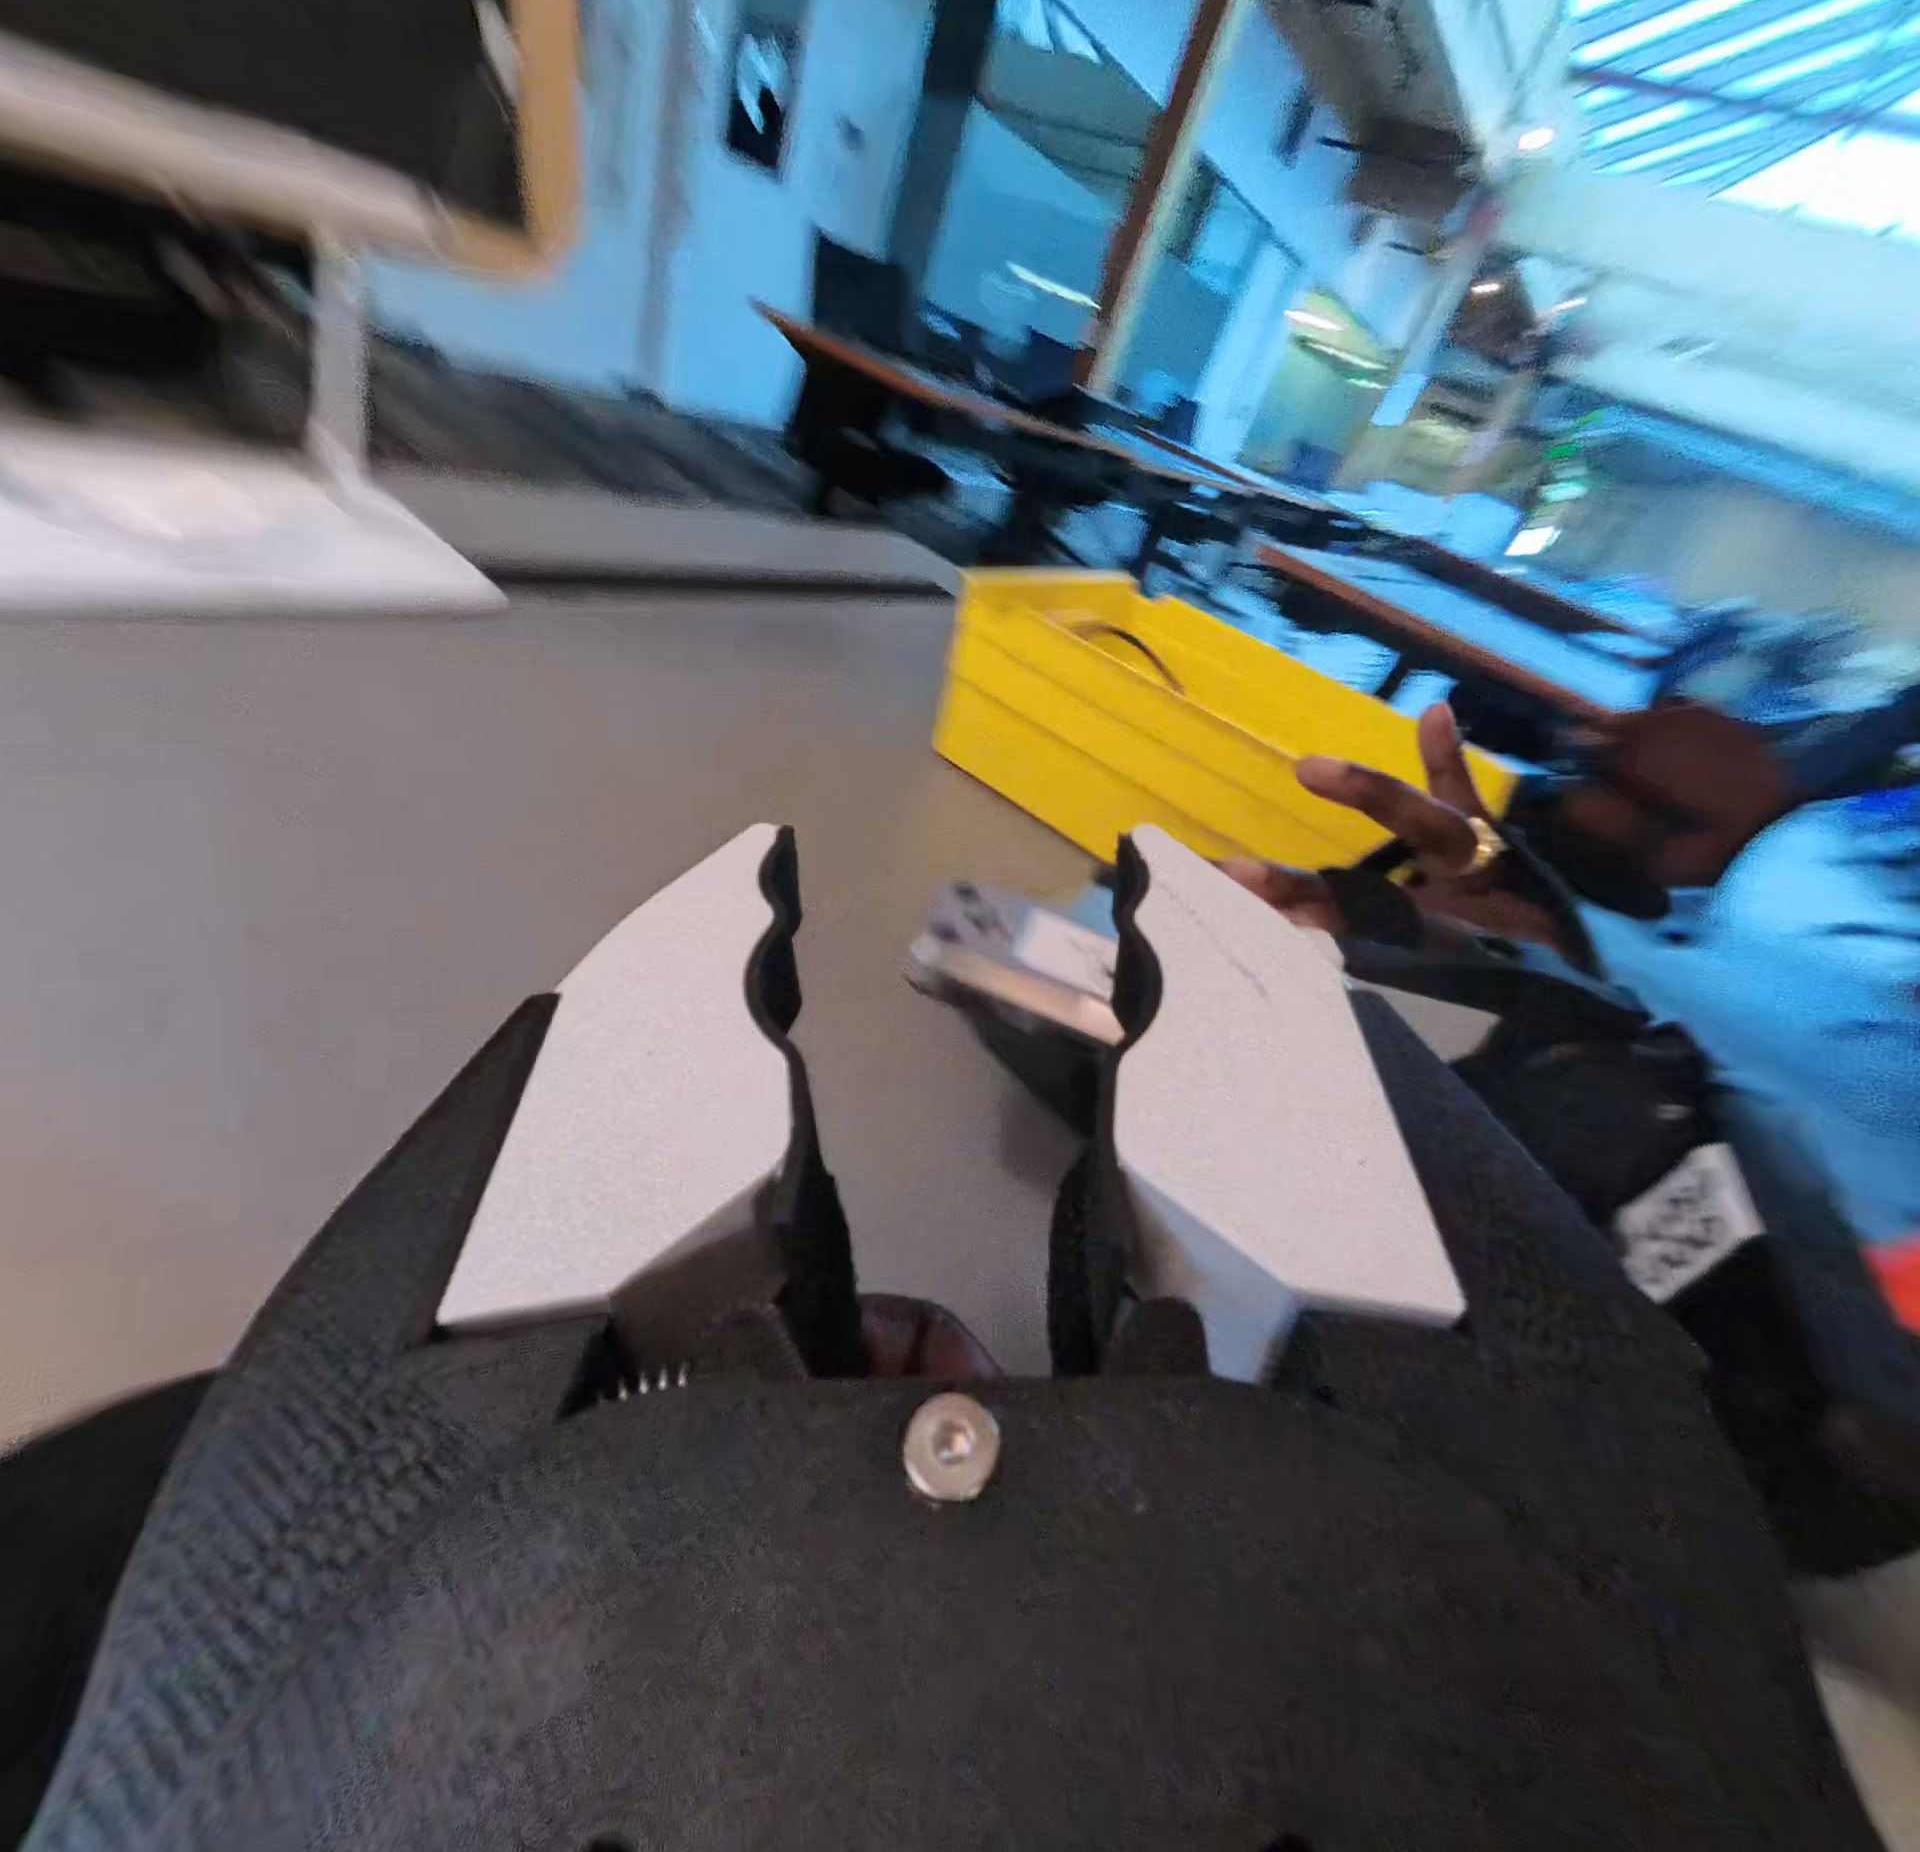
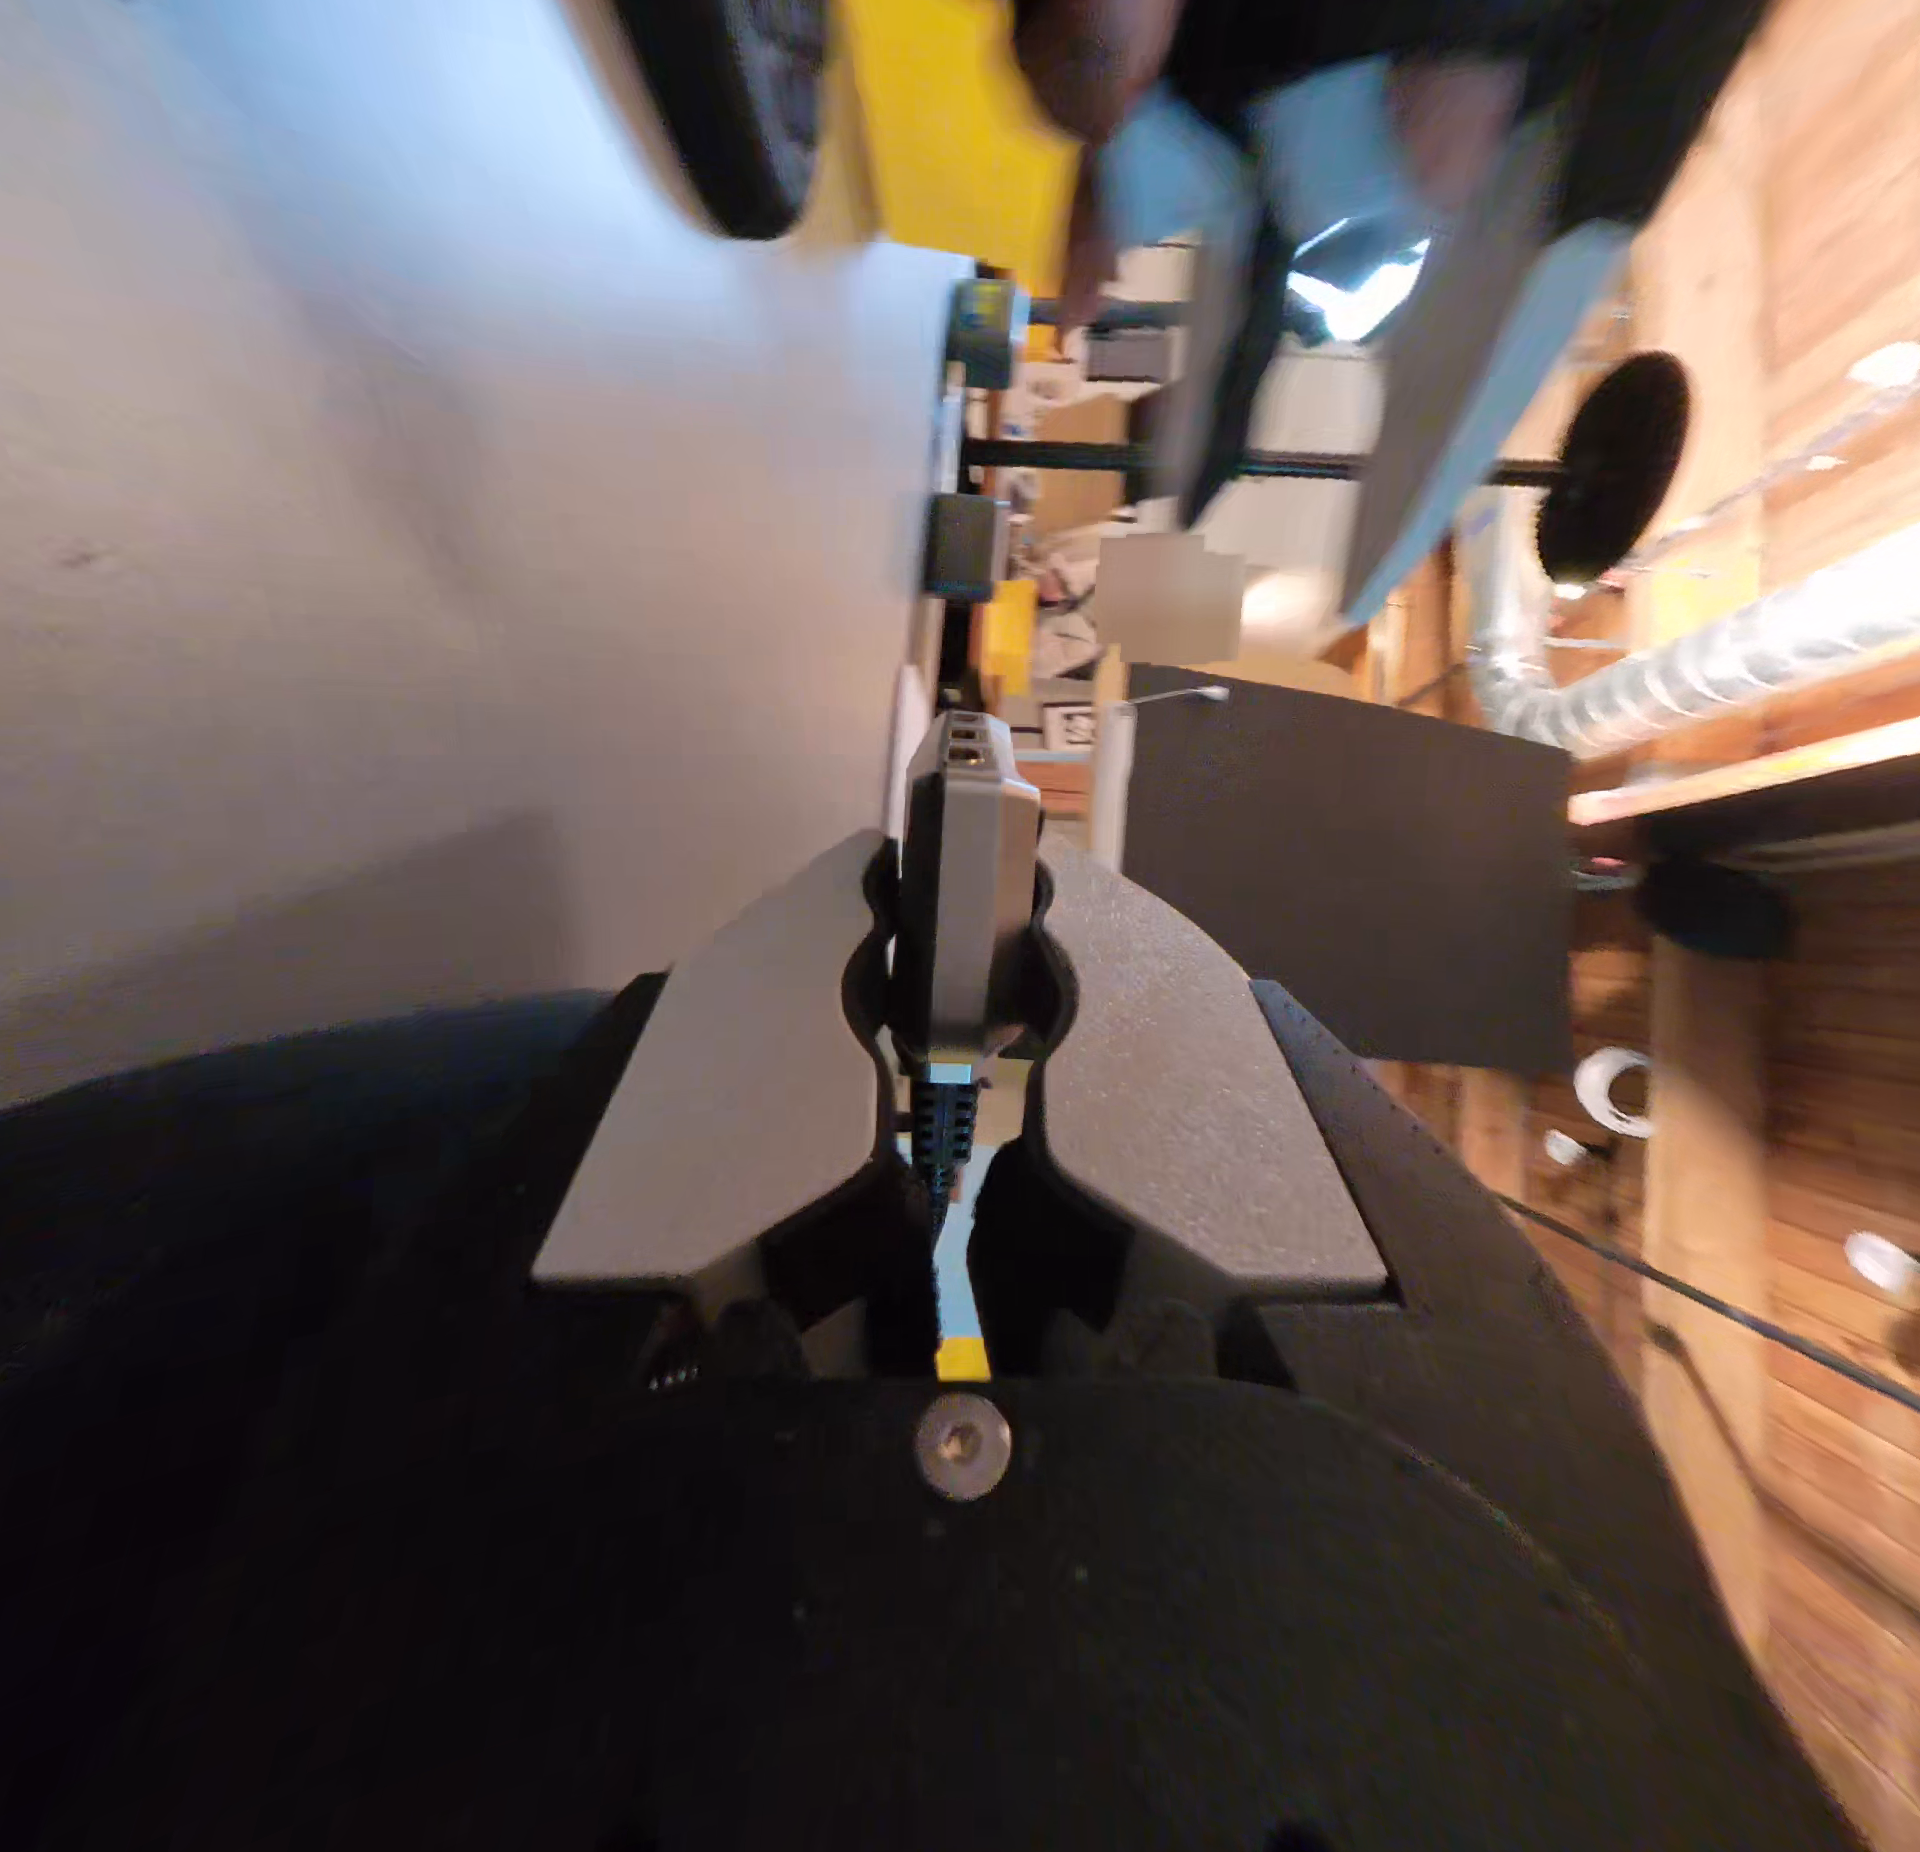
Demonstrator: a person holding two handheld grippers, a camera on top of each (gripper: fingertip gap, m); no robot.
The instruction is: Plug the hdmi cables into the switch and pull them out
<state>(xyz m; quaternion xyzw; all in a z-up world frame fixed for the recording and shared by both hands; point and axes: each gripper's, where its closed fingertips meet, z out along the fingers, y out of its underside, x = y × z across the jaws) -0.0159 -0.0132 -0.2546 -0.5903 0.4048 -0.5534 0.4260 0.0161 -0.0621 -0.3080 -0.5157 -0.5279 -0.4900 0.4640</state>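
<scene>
gripping the switch [image 2: 966, 898], right tool [image 2: 961, 867] rolled sideways; left tool [image 1: 956, 846] gapes.

**Switch lying ahead of the left gripper, tray standing behind it**

In the left wrist view, the left gripper [image 1: 951, 857] is hanging over the table [image 1: 312, 867], nothing sitting between its fingers. The switch [image 1: 1023, 955] is lying on the table just ahead, partly hidden behind the right finger. The tray [image 1: 1122, 732] is standing behind the switch, toward the right. A hand [image 1: 1423, 826] is reaching in front of the tray's right end.

In the right wrist view, the switch [image 2: 966, 909] is sitting between the right gripper [image 2: 961, 857] fingers, a cable [image 2: 943, 1127] trailing back from its near end.
</scene>
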